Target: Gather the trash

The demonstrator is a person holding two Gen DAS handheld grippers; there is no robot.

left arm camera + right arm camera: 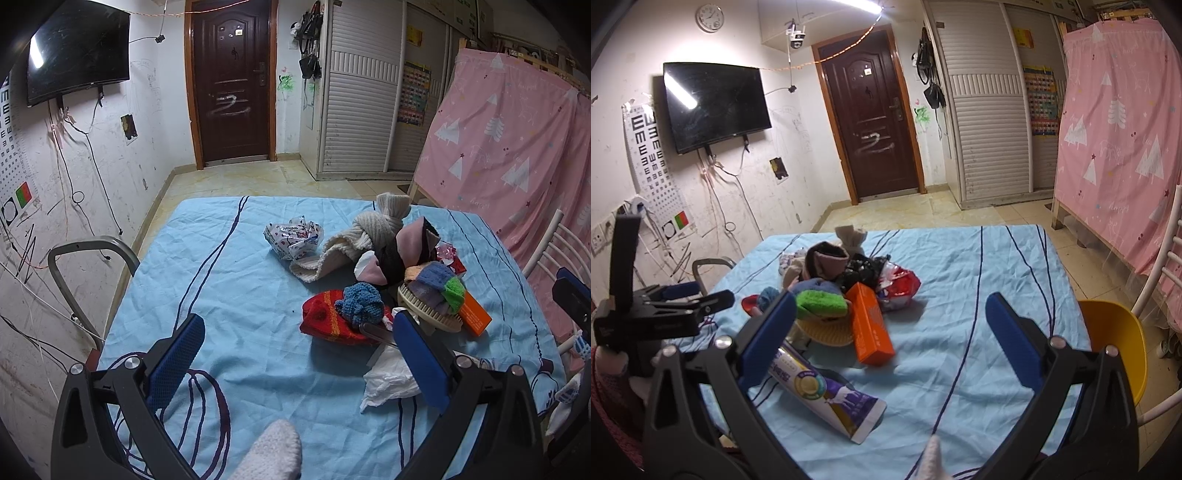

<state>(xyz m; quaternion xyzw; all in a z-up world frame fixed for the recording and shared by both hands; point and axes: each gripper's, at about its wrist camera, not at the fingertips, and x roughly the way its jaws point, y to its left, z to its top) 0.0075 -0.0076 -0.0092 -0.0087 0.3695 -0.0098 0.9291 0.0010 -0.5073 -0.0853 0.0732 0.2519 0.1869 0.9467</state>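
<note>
A heap of things lies on the blue tablecloth (236,295). A crumpled printed wrapper (293,238) lies at its far left. A crumpled white tissue (388,376) lies close by my left gripper's right finger. An orange box (871,328), a toothpaste tube (827,395) and a red shiny wrapper (901,286) show in the right wrist view. My left gripper (295,354) is open and empty above the cloth. My right gripper (890,336) is open and empty, hovering over the orange box and the tube.
Socks, a white knit scarf (365,229), a red sock (332,317), a round brush (428,306) and cloths are mixed in the heap. A grey chair (85,266) stands left of the table, a yellow chair (1115,339) right. A pink curtain (517,147) hangs at right.
</note>
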